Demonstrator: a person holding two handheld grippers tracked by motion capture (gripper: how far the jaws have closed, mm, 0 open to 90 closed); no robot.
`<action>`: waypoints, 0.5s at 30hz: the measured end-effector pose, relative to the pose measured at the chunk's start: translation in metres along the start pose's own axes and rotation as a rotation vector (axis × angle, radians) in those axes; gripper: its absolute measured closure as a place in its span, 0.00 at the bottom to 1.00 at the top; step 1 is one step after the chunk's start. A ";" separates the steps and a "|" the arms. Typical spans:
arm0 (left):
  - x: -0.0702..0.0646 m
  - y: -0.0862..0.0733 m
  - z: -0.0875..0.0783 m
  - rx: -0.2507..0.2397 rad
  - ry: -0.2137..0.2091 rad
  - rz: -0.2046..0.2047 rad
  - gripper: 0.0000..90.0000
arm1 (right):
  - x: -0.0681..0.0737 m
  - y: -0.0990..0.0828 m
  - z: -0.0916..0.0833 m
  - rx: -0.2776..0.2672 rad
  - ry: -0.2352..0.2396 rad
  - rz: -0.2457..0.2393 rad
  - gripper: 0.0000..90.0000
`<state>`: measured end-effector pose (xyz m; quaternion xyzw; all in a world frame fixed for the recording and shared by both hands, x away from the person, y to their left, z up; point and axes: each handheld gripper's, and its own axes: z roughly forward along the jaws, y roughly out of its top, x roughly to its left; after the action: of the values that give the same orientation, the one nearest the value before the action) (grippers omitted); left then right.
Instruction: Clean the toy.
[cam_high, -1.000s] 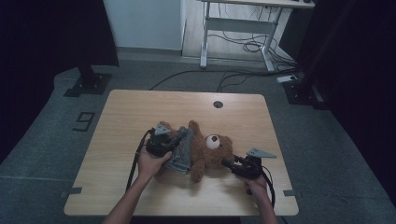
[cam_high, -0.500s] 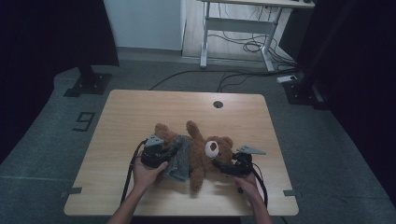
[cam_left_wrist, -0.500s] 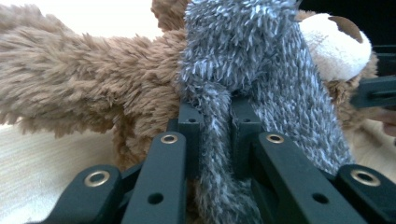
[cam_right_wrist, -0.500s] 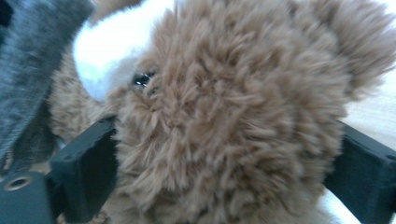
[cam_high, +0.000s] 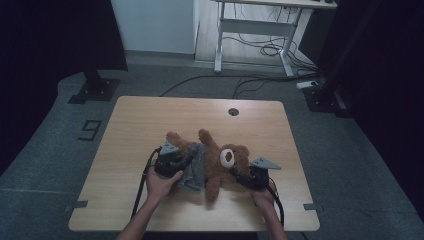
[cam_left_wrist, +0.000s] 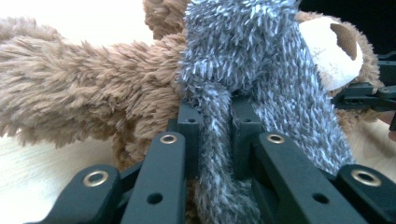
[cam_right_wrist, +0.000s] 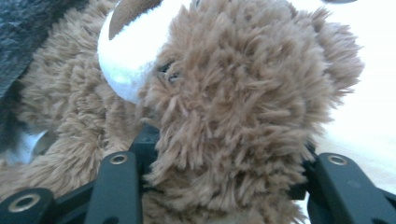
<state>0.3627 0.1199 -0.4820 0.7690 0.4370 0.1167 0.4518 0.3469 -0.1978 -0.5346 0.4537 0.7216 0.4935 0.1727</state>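
Pinching a fold of shaggy grey knit cloth (cam_left_wrist: 243, 88), the left gripper (cam_left_wrist: 215, 116) has its two black jaws nearly together on the fabric. Right gripper (cam_right_wrist: 224, 154): jaws have just been closing and now press on both sides of the head of the one brown plush bear (cam_high: 220, 162), with the head between them. Bear count: one; long soft pile, white rounded muzzle, dark nose. Cloth count: one, wrapped over the bear's body, between the two grippers. Bear lies on one pale wooden table (cam_high: 150, 120), rectangular with rounded corners.
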 end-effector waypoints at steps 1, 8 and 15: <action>0.000 0.000 0.000 0.000 0.000 0.000 0.87 | 0.000 0.000 0.000 0.000 0.000 0.000 0.53; -0.011 0.021 0.002 0.015 0.008 0.023 0.86 | -0.010 -0.002 0.001 -0.042 -0.027 -0.014 0.55; -0.053 0.050 0.006 -0.007 -0.061 0.102 0.86 | -0.007 -0.007 -0.004 -0.046 -0.014 -0.075 0.55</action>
<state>0.3632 0.0641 -0.4337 0.7920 0.3827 0.1178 0.4609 0.3439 -0.2063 -0.5399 0.4257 0.7253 0.5001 0.2064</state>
